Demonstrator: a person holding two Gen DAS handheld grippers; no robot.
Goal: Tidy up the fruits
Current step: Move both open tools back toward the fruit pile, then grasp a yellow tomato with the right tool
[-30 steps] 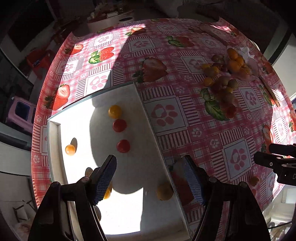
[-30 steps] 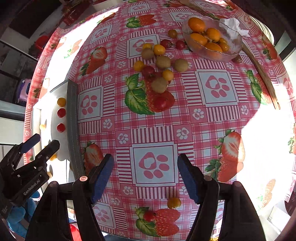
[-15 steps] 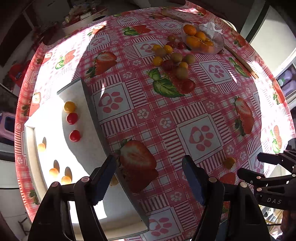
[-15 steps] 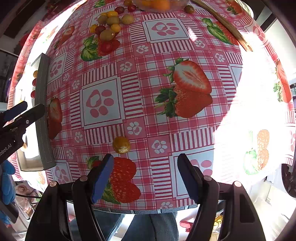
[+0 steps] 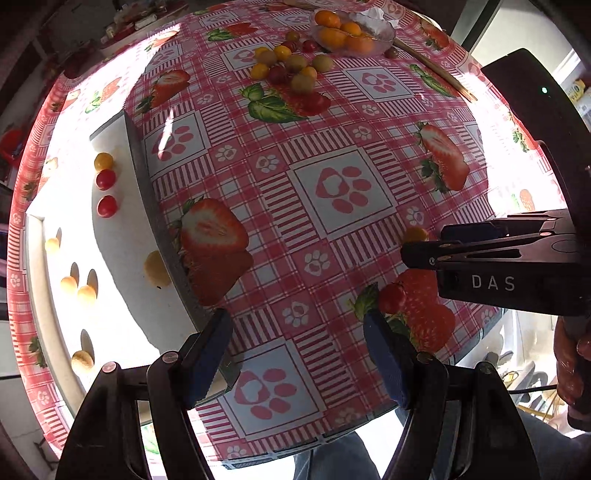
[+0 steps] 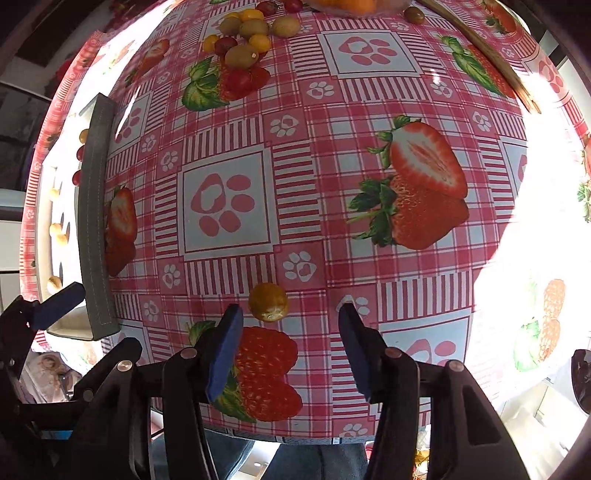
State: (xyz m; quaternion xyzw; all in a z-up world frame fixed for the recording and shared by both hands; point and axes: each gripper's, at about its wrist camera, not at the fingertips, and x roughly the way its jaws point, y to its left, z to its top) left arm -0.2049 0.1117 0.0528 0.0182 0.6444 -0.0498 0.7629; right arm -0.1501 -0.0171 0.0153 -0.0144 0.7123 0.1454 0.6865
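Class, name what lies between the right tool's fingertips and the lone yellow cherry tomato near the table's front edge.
Only bare checked tablecloth, seen from the right wrist: the yellow cherry tomato sits just ahead of the open right tool.

We see a strawberry-print checked tablecloth (image 6: 369, 258), a wooden stick (image 5: 436, 70) and crumpled white paper (image 5: 373, 16).

Tomato (image 6: 268, 301) before tray (image 6: 96, 221), perhaps apart
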